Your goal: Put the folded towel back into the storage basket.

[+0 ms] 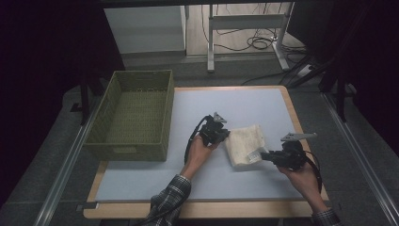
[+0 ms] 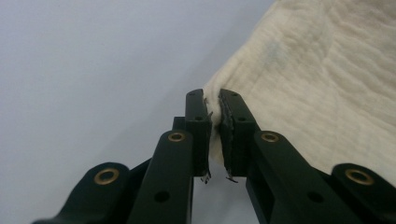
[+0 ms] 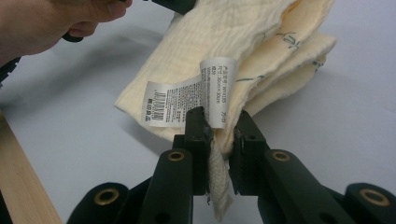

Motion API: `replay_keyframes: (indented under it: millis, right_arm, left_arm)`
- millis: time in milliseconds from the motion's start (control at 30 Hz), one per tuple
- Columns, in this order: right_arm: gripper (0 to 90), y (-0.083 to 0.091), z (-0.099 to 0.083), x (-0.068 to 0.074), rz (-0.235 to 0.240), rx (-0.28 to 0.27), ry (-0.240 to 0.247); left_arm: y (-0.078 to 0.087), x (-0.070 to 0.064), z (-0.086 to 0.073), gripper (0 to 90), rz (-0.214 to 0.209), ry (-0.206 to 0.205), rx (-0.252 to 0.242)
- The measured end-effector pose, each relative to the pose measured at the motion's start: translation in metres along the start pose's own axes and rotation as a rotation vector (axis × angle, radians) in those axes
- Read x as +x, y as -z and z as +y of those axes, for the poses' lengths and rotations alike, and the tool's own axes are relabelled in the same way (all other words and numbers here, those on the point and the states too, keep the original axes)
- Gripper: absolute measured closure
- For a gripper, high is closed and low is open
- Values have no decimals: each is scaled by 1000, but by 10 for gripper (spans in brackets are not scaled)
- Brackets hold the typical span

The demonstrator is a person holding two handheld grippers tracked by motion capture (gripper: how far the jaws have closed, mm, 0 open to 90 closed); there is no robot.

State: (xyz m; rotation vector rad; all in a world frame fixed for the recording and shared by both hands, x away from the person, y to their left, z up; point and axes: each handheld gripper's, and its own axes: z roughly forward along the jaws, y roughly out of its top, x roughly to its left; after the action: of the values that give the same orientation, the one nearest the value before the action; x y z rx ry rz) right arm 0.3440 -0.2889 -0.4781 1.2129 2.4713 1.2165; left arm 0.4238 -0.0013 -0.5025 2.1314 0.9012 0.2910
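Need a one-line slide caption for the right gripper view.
Right tool shut on the folded cream cloth beside its white care label, above the pale table mat.

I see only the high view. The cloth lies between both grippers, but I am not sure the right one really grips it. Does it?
Observer: Yes. In the right gripper view the right gripper has its jaws closed on an edge of the folded cream cloth.
Operator: And the left one?
Observer: The left gripper pinches a corner of the cloth, jaws nearly together.
Operator: Is something white on the cloth near the right gripper?
Observer: A printed care label is sewn at that edge, curling just above the jaws.
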Motion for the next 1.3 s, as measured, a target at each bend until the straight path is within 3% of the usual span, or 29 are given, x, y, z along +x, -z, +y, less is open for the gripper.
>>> replay_keyframes:
  millis: [433, 1067, 1300]
  right_arm:
    - [790, -9, 22, 19, 42, -7, 36]
    - [790, -27, 67, 47, 126, -23, 69]
    - [790, -33, 82, 55, 149, -33, 71]
  left_arm:
    - [28, 17, 5, 824, 43, 9, 18]
    - [79, 42, 22, 822, 169, -32, 141]
    - [101, 51, 27, 822, 205, -28, 146]
